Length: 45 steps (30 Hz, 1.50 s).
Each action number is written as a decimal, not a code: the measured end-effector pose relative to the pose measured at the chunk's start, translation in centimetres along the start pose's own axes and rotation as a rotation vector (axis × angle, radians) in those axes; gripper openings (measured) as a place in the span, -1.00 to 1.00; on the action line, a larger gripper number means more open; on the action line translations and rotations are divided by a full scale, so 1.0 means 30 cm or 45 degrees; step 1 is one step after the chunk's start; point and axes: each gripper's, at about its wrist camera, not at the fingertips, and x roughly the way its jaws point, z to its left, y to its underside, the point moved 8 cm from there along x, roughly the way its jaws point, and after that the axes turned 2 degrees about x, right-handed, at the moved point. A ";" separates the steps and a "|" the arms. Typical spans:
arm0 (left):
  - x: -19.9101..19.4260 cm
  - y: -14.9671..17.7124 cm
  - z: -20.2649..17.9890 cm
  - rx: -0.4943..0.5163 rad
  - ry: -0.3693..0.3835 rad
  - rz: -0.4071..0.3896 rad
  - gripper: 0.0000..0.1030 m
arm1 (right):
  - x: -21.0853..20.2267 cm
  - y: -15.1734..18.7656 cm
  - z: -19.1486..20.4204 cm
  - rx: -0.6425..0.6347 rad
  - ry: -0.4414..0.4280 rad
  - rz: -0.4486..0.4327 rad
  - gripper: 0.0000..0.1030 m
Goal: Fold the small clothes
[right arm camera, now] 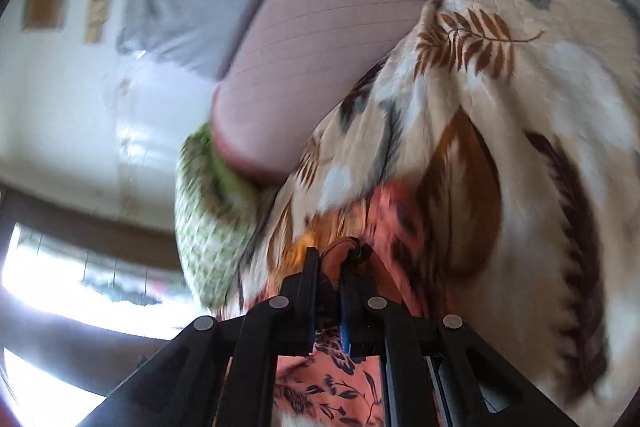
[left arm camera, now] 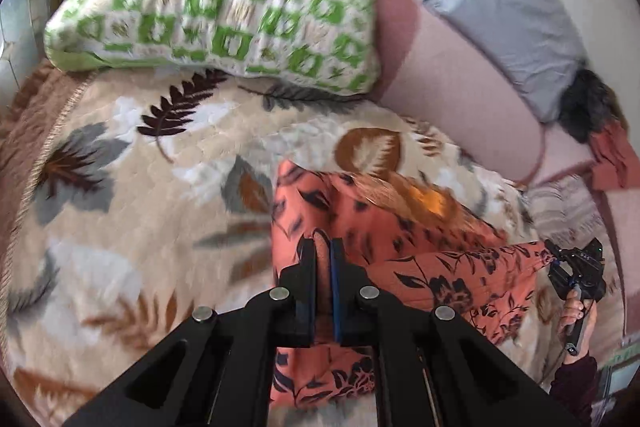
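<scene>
A small orange garment (left arm camera: 384, 235) with a dark floral print lies partly lifted on a leaf-patterned blanket (left arm camera: 132, 163). My left gripper (left arm camera: 322, 247) is shut on one edge of the garment. My right gripper (left arm camera: 554, 255) shows at the right of the left wrist view, held in a hand, shut on the garment's other end, with the cloth stretched between the two. In the right wrist view the right gripper (right arm camera: 330, 257) pinches the orange garment (right arm camera: 332, 383), which hangs under the fingers. The view is blurred.
A green and white checked pillow (left arm camera: 224, 11) lies at the head of the bed. A pink bolster (left arm camera: 460, 83) and a grey pillow (left arm camera: 508, 11) lie to the right. A dark furry item (left arm camera: 592, 111) and a rust cloth (left arm camera: 616, 159) sit at the far right.
</scene>
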 end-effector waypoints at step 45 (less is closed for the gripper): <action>0.070 0.211 0.173 -0.073 -0.517 -0.221 0.27 | 0.859 0.588 0.584 -0.700 0.334 0.140 -0.13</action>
